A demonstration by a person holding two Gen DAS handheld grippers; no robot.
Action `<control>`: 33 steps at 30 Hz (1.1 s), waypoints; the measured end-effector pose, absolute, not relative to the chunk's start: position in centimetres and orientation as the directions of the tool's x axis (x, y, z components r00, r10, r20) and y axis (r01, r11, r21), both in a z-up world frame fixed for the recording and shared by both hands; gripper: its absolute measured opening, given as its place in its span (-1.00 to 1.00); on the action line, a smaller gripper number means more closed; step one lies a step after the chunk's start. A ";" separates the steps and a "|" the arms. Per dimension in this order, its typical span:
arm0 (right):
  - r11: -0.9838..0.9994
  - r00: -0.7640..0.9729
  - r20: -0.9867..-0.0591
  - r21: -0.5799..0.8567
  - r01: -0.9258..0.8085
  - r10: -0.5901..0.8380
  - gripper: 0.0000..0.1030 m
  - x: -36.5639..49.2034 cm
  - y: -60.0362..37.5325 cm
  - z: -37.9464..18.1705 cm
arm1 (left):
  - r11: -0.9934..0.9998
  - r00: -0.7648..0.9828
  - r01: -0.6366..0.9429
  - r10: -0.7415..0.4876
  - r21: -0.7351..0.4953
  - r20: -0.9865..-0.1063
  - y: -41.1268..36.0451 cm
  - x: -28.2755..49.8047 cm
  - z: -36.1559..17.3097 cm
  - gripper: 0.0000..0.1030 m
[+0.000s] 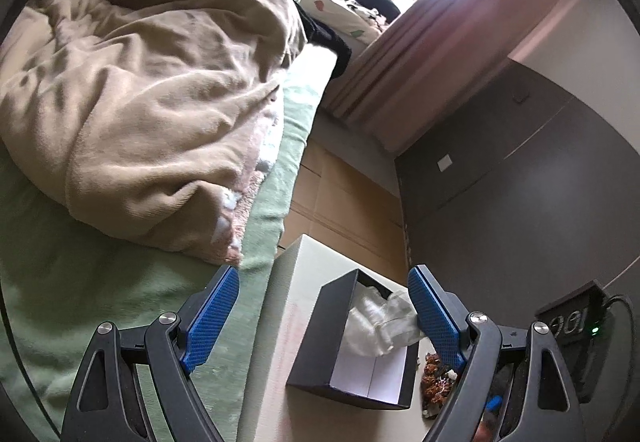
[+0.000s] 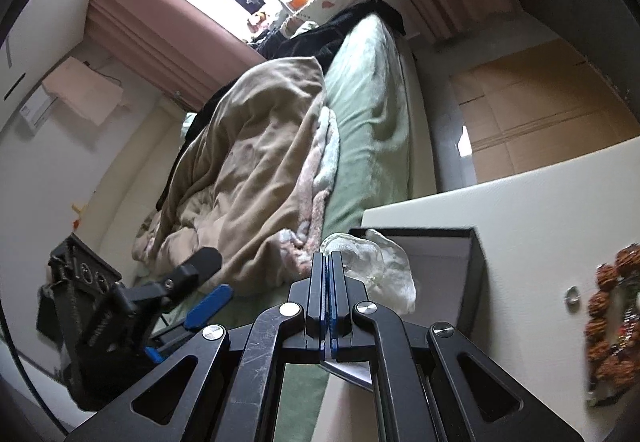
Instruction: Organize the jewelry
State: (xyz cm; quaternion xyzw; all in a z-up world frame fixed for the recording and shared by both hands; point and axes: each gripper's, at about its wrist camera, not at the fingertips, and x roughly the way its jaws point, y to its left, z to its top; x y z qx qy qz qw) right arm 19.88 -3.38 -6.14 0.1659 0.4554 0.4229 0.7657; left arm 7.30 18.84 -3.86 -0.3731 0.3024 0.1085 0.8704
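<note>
One black jewelry box (image 1: pixel 362 342) stands open on the cream bedside table (image 1: pixel 290 306), white-lined, with one crumpled clear plastic pouch (image 1: pixel 380 318) spilling over its rim; in the right wrist view the same box (image 2: pixel 440 270) sits at about one o'clock from the fingers and the pouch (image 2: pixel 372 266) just past their tips. One brown beaded bracelet (image 2: pixel 608 322) lies on the table (image 2: pixel 520 210) at three o'clock, well apart from the box, and one small silver ring (image 2: pixel 573 295) rests just beside it toward the box; from the left wrist the beads (image 1: pixel 438 370) show at five o'clock, touching or very near the box's side, which of the two I cannot tell. The left gripper (image 1: pixel 324 312) is spread wide and empty, its right blue pad (image 1: pixel 434 318) against the pouch and its left pad out over the green bedsheet (image 1: pixel 100 282). The right gripper (image 2: pixel 328 270) is clenched tight, pads pressed together; whether a fold of the pouch is caught between them cannot be told. One beige blanket (image 1: pixel 148 82) is heaped on the bed, and one digital clock (image 1: pixel 576 318) sits at four o'clock.
</note>
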 end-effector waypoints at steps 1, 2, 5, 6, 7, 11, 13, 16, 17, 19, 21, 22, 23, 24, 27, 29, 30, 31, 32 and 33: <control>0.591 0.219 -0.567 0.637 -0.495 0.794 -0.95 19.9 -3.0 -6.5 | 0.695 0.795 -0.416 -0.036 -0.587 -0.606 19.0 7.2 -3.8 0.68; 0.602 0.214 -0.582 0.630 -0.491 0.784 -0.94 19.9 -2.7 -6.8 | 0.692 0.797 -0.417 -0.033 -0.589 -0.603 19.1 7.1 -3.8 0.69; 0.590 0.139 -0.604 0.658 -0.468 0.785 -0.91 20.2 -1.9 -8.3 | 0.689 0.801 -0.417 -0.030 -0.593 -0.598 19.4 6.9 -3.7 0.68; 0.591 0.124 -0.612 0.663 -0.459 0.781 -0.81 20.4 -1.9 -8.6 | 0.689 0.801 -0.417 -0.029 -0.593 -0.598 19.4 6.8 -3.6 0.68; 0.603 0.122 -0.623 0.658 -0.451 0.772 -0.68 20.5 -1.9 -8.8 | 0.688 0.801 -0.418 -0.029 -0.593 -0.598 19.4 6.8 -3.6 0.68; 0.618 0.186 -0.607 0.654 -0.436 0.773 0.36 20.6 -3.9 -7.9 | 0.689 0.799 -0.416 -0.033 -0.593 -0.600 19.4 6.7 -3.6 0.68; 0.624 0.195 -0.609 0.649 -0.435 0.769 0.36 20.8 -4.7 -7.2 | 0.692 0.799 -0.413 -0.036 -0.592 -0.600 19.3 6.6 -3.5 0.68; 0.650 0.247 -0.613 0.622 -0.436 0.751 0.36 20.8 -6.5 -5.9 | 0.706 0.797 -0.404 -0.041 -0.581 -0.603 18.7 6.6 -3.4 0.68; 0.660 0.265 -0.614 0.611 -0.438 0.744 0.36 20.7 -7.3 -5.4 | 0.712 0.796 -0.400 -0.043 -0.577 -0.604 18.5 6.7 -3.3 0.68; 0.681 0.294 -0.621 0.592 -0.431 0.727 0.36 20.6 -8.8 -4.7 | 0.720 0.795 -0.392 -0.049 -0.573 -0.605 18.0 6.8 -3.2 0.68; 0.698 0.315 -0.628 0.578 -0.422 0.711 0.36 20.5 -10.2 -4.3 | 0.730 0.793 -0.384 -0.053 -0.565 -0.607 17.1 7.0 -3.1 0.68; 0.710 0.330 -0.632 0.572 -0.412 0.701 0.36 20.3 -11.3 -4.1 | 0.739 0.792 -0.376 -0.057 -0.559 -0.608 16.6 7.2 -3.1 0.68; 0.720 0.339 -0.638 0.566 -0.403 0.691 0.36 20.3 -11.9 -4.0 | 0.747 0.790 -0.370 -0.060 -0.552 -0.610 16.2 7.3 -3.0 0.68; 0.736 0.351 -0.649 0.553 -0.390 0.674 0.36 20.2 -12.8 -3.8 | 0.757 0.788 -0.362 -0.062 -0.543 -0.612 15.6 7.5 -3.0 0.68; 0.776 0.380 -0.678 0.517 -0.363 0.629 0.36 20.1 -15.2 -3.3 | 0.786 0.785 -0.334 -0.074 -0.520 -0.615 13.7 8.0 -2.8 0.68; 0.803 0.396 -0.700 0.486 -0.345 0.594 0.36 20.0 -16.5 -3.1 | 0.810 0.782 -0.306 -0.087 -0.500 -0.618 12.2 8.3 -2.7 0.68; 0.819 0.404 -0.714 0.466 -0.335 0.571 0.36 19.9 -17.3 -3.0 | 0.822 0.780 -0.293 -0.088 -0.487 -0.619 11.4 8.5 -2.6 0.68; 0.827 0.407 -0.722 0.457 -0.328 0.560 0.36 19.9 -17.9 -3.1 | 0.834 0.779 -0.282 -0.089 -0.474 -0.621 10.6 8.6 -2.5 0.68; 0.833 0.408 -0.728 0.452 -0.318 0.551 0.36 19.8 -18.7 -3.1 | 0.849 0.778 -0.267 -0.090 -0.456 -0.622 9.6 8.7 -2.4 0.68; 0.838 0.408 -0.733 0.454 -0.303 0.544 0.36 19.8 -19.5 -3.3 | 0.859 0.778 -0.253 -0.093 -0.445 -0.621 8.9 8.8 -2.3 0.68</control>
